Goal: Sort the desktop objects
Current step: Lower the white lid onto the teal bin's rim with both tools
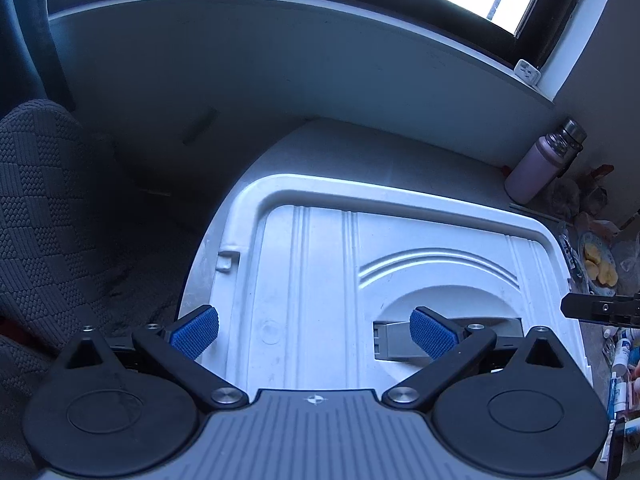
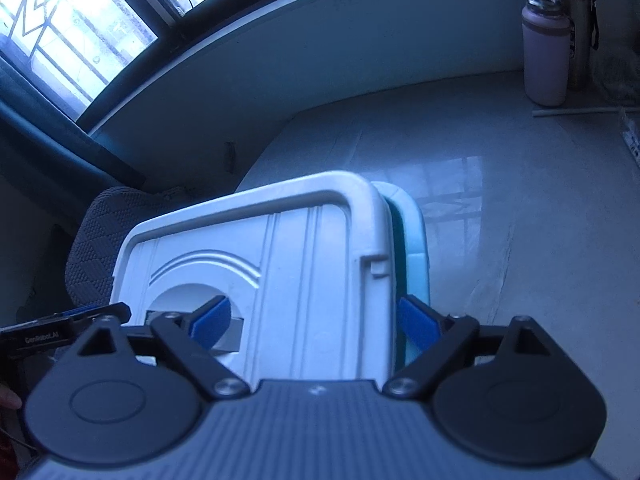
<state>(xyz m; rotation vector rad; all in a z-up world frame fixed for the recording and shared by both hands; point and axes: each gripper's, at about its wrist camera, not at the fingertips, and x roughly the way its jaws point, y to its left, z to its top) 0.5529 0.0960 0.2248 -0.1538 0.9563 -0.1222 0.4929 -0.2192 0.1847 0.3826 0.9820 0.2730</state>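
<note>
Left tool (image 1: 314, 330) spread wide, blue pads (image 1: 195, 332) well apart. Right tool (image 2: 316, 326) likewise wide apart, level.

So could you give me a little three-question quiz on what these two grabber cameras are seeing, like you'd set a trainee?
1. True or false: the white lid is on the box.
2. Which colour is the bottle at the back of the table? A green, B pale pink, C black.
3. Fill in: the left gripper and right gripper both have their jaws ____.

Key: 1 true, though it looks shifted, with the box's light blue edge showing beside it; 2 B; 3 open, each straddling part of the lid without closing on it.
</note>
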